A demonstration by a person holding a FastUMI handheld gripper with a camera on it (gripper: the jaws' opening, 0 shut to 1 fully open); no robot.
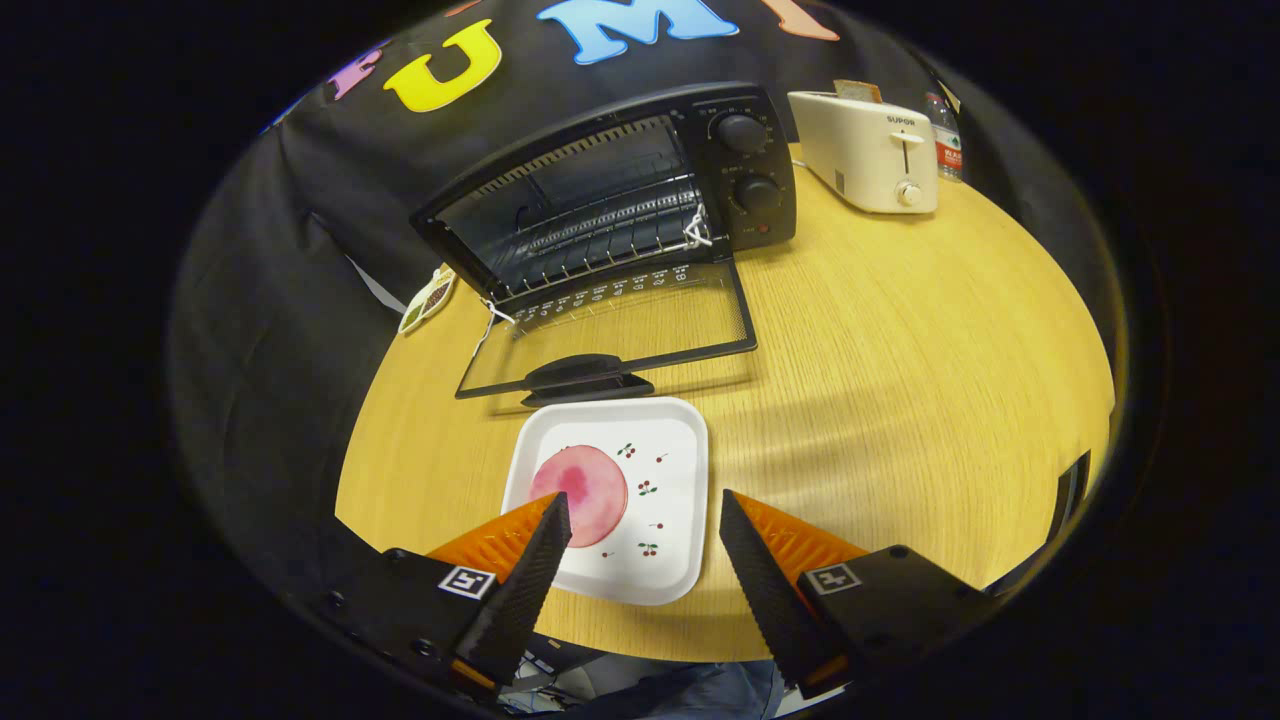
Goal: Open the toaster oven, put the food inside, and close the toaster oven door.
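With the toaster oven (610, 200) door already down, the gripper (645, 525), fingers open and empty, should descend toward 11 o'clock and close gently on the pink food (580, 492) on the white plate (680, 450).

1. A staged recording booth: black cloth wall (300, 200) hangs right behind a round wooden table (900, 330).
2. Kitchen props along the table's far edge: toaster oven (620, 190), white toaster (870, 150), water bottle (945, 140).
3. The gripper (645, 530), fingers spread apart, hovers over a plate (680, 470) near the table's front edge.

"SUPOR" on white toaster (868, 150), oven dial markings seemingly unreadable
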